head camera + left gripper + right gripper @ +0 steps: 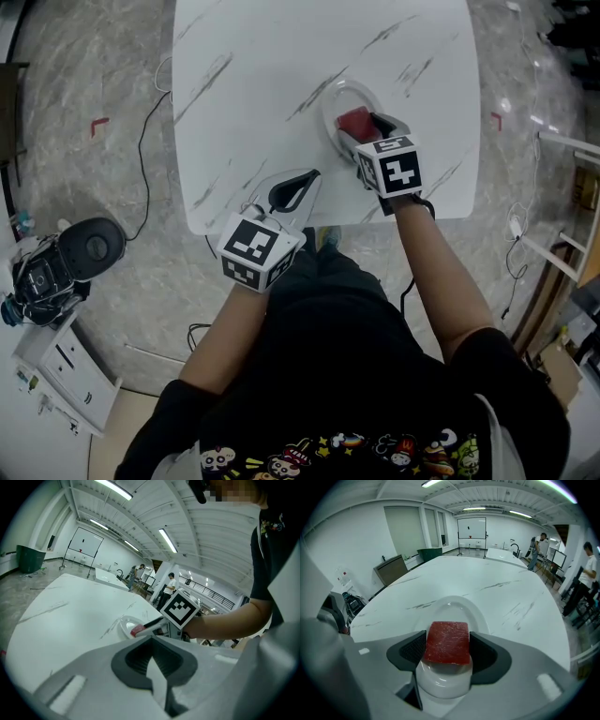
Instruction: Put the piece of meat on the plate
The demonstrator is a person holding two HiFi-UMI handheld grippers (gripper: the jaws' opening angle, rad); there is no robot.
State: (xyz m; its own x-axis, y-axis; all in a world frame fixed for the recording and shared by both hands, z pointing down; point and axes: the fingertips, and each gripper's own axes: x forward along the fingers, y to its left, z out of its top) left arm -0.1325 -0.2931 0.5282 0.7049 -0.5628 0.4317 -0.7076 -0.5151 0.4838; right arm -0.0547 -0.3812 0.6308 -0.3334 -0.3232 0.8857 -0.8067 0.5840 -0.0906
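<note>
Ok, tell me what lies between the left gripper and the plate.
Only bare tabletop, in the head view; nothing stands between the left gripper and the plate.

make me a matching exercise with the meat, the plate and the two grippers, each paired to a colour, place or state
Column one:
1. piece of meat
2. plate
3. left gripper
4. right gripper

Column two:
A. white, lying on the table
B. shut on the meat, over the plate
C. red, clamped between two jaws
D. shut on nothing, by the table's near edge

Pairs: 1-C; 2-A; 3-D; 4-B
</note>
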